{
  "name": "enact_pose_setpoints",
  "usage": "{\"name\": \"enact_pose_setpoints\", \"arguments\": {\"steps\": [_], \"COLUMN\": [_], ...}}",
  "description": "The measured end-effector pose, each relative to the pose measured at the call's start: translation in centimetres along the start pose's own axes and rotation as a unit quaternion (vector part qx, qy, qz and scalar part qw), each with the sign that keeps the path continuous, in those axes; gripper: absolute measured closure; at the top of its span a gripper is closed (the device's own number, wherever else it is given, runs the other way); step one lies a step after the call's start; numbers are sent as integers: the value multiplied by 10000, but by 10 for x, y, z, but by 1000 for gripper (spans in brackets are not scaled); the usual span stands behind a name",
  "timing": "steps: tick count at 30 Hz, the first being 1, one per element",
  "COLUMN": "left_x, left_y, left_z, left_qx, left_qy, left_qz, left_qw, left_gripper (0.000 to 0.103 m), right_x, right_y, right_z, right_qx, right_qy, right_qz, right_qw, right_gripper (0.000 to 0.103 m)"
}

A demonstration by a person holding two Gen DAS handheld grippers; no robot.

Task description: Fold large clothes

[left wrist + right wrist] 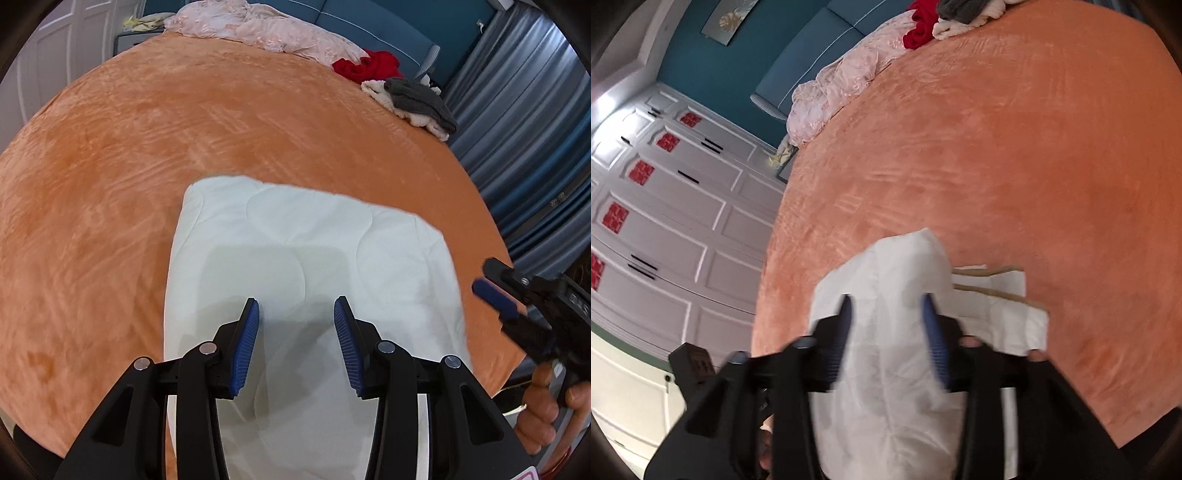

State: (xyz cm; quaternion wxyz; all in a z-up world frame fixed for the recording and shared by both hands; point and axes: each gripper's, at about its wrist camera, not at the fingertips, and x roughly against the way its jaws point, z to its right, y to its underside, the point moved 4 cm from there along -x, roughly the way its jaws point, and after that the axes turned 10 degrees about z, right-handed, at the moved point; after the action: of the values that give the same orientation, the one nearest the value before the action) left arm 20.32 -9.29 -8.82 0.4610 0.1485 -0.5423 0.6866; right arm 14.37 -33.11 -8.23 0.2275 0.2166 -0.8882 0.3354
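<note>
A white padded garment (pixel 314 236) lies folded into a thick rectangle on the orange bed cover (pixel 147 147), near the bed's front edge. My left gripper (pixel 296 332) hovers over its near half, open, with nothing between the blue pads (pixel 245 347). In the right wrist view the same white garment (pixel 897 266) shows tan-edged layers sticking out at its right side. My right gripper (pixel 886 325) is blurred above it, open, and the cloth lies below the fingers, not pinched. In the left wrist view the right gripper (pixel 495 299) is at the garment's right edge, held by a hand (pixel 543 406).
A crumpled pink quilt (pixel 266 29), a red garment (pixel 365 64) and a grey and cream pile of clothes (pixel 413 99) lie at the far side of the bed. Blue curtains (pixel 517 129) hang on the right. A white wardrobe (pixel 665 221) stands beyond the bed's left edge.
</note>
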Motion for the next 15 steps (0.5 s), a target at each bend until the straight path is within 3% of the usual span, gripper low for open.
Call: {"name": "enact_pose_setpoints", "arguments": {"steps": [1,4,6,7,8,10,12,15], "left_x": [-2,-6,-7,-7,-6,-4,-5,-21], "left_y": [-3,-12,-18,-19,-21,-22,-22,-14], "left_z": [0,-7,-9,-9,-9,-7,-3,2], "left_qx": [32,182,232,213,192,133,41,-100], "left_qy": [-19,-111,-128,-147,-154,-142,-129,-227], "left_qz": [-12,2,12,14,23,42,43,-94], "left_qw": [10000,9998,9996,9997,9997,9998,9999,9996], "left_gripper": [62,62,62,62,62,62,62,62], "right_x": [-9,-44,-54,-55,-45,-22,3,-8], "right_y": [1,6,13,15,12,7,9,19], "right_z": [-3,0,-2,-5,-11,-22,-25,0], "right_qx": [-17,136,251,286,329,645,1055,1213], "right_qy": [66,615,628,551,436,380,726,1351], "right_qz": [-104,-581,-711,-693,-445,-15,374,173], "right_qw": [9999,9963,9952,9957,9975,9972,9911,9832], "right_gripper": [51,51,84,94,97,98,98,98]}}
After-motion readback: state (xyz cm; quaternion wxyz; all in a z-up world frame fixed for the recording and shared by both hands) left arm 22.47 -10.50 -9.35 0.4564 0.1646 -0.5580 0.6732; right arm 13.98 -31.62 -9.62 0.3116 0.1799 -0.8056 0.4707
